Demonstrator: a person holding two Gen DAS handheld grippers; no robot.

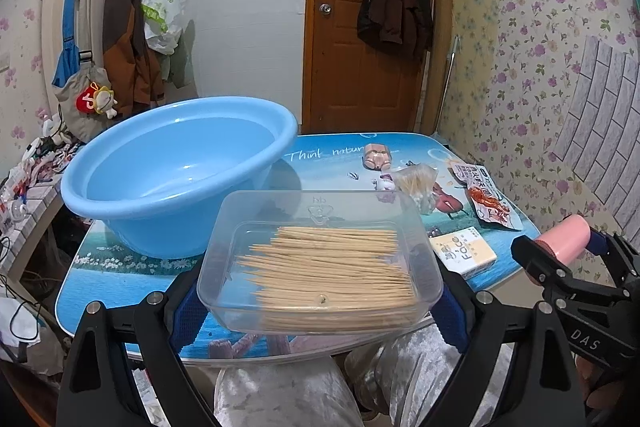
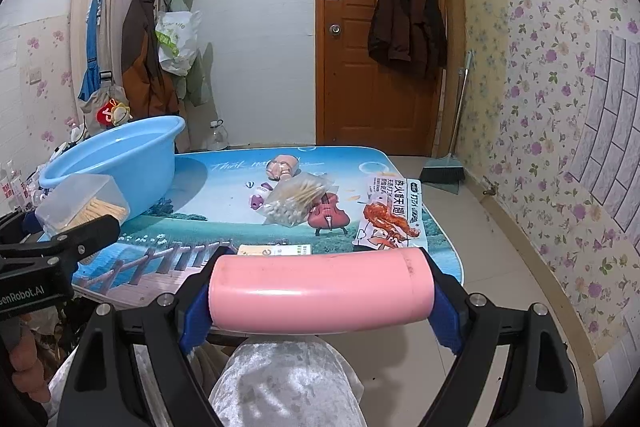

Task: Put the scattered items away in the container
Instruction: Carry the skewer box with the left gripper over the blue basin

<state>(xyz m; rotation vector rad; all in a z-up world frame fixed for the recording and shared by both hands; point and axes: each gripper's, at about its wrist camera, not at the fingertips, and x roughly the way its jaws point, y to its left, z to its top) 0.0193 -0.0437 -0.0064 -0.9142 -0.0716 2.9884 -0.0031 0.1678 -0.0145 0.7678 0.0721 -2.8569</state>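
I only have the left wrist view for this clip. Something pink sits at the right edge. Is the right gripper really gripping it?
Observer: Yes. In the right wrist view the pink cylinder lies crosswise in the right gripper, with a blue pad against each end.
Operator: What is the bag behind my toothpick box?
Observer: The whole bag of cotton swabs shows there, lying flat and apart from the snack packet.
Operator: Anything on the floor?
Observer: A broom and dustpan stand near the door, past the table.
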